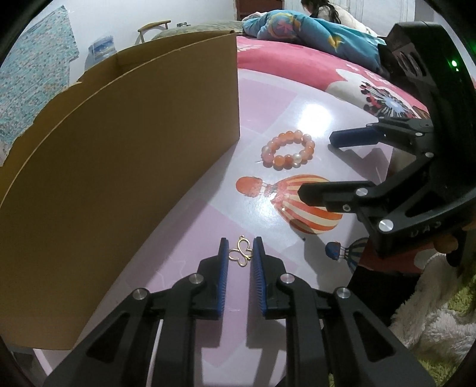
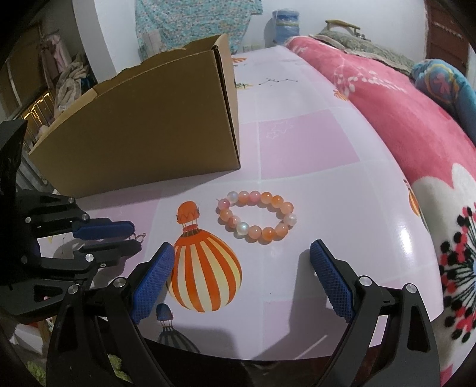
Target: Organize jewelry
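The left claw (image 1: 241, 248) pinches a thin gold butterfly charm (image 1: 240, 251) at its fingertips; so slight a hold could slip. The right claw (image 2: 241, 262) hangs wide open, empty, bracelet (image 2: 257, 220) ahead.

White wall (image 2: 312, 18) behind, with patterned teal cloth (image 2: 193, 20) hanging. Glossy pink tabletop (image 2: 306, 143) printed with balloons, catching a bright glare. Beside it, pink floral blanket (image 2: 401, 113) and blue quilt (image 1: 312, 32). Wooden chair (image 1: 154, 28) near the wall. Clothes heaped (image 2: 71, 77) in a dim corner.
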Demonstrator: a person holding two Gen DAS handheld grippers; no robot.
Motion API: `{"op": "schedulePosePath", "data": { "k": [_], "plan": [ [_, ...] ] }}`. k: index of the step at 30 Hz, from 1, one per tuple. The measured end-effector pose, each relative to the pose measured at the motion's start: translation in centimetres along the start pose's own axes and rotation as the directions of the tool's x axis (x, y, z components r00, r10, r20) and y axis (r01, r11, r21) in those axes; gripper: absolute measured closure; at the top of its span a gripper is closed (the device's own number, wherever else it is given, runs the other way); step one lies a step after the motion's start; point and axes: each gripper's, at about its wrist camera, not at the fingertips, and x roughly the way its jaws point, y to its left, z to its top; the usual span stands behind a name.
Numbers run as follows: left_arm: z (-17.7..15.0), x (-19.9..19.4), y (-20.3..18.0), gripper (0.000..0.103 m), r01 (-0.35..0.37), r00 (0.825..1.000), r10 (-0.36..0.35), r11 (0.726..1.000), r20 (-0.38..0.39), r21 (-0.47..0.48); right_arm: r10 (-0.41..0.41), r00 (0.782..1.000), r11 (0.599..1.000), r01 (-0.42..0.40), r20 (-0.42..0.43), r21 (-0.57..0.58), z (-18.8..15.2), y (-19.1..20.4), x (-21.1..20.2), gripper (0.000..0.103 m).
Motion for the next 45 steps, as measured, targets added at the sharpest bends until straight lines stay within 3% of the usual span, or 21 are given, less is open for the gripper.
{"op": "schedulePosePath", "data": {
  "k": [5, 6, 7, 16, 22, 26, 29, 36, 40, 45],
  "plan": [
    [-0.1, -0.4, 0.0, 0.087, 0.002, 1.0, -0.002, 1.0, 0.011, -0.012, 0.002, 1.0, 1.0, -0.002, 0.009, 0.003, 0.1, -0.2, -0.3, 0.015],
    [-0.1, -0.5, 0.1, 0.101, 0.001, 1.0, -0.001, 1.0, 0.014, -0.018, 0.001, 1.0, 1.0, -0.002, 0.013, 0.002, 0.1, -0.3, -0.4, 0.015],
    [0.0, -0.6, 0.2, 0.103, 0.002, 1.0, -0.002, 1.0, 0.012, -0.024, 0.002, 1.0, 1.0, -0.002, 0.019, 0.002, 0.2, -0.4, -0.5, 0.015],
    [-0.4, -1.6, 1.0, 0.103, 0.023, 1.0, -0.02, 0.995, 0.023, -0.102, 0.03, 0.996, 0.996, -0.023, 0.078, -0.086, 1.8, 0.3, -1.4, 0.017],
    [-0.7, -1.6, 1.2, 0.103, 0.029, 0.999, -0.027, 0.99, 0.017, -0.135, 0.056, 0.997, 0.989, -0.048, 0.055, -0.137, 2.2, 1.5, -0.6, 0.029],
    [-1.0, -1.8, 1.6, 0.102, 0.038, 0.999, -0.035, 0.984, 0.02, -0.175, 0.074, 0.996, 0.99, -0.066, 0.055, -0.128, 2.6, 1.7, -0.6, 0.029],
    [-1.3, -1.9, 1.9, 0.097, 0.047, 0.999, -0.042, 0.978, 0.029, -0.202, 0.095, 0.994, 0.99, -0.088, 0.056, -0.11, 2.6, 1.7, -0.9, 0.031],
    [-1.4, -1.6, 1.9, 0.073, 0.046, 0.999, -0.045, 0.974, 0.009, -0.22, 0.101, 0.994, 0.994, -0.099, 0.04, -0.05, 1.7, 0.9, -1.0, 0.033],
    [-1.3, -1.3, 1.4, 0.071, 0.021, 1.0, -0.018, 0.975, 0.015, -0.222, 0.103, 0.994, 0.994, -0.102, 0.035, -0.029, 1.3, 0.5, -1.0, 0.033],
    [-1.0, -1.0, 0.6, 0.071, -0.043, 0.999, 0.044, 0.986, 0.005, -0.161, 0.098, 0.995, 0.995, -0.097, 0.036, -0.027, 1.3, 0.3, -1.2, 0.033]
  ]
}}
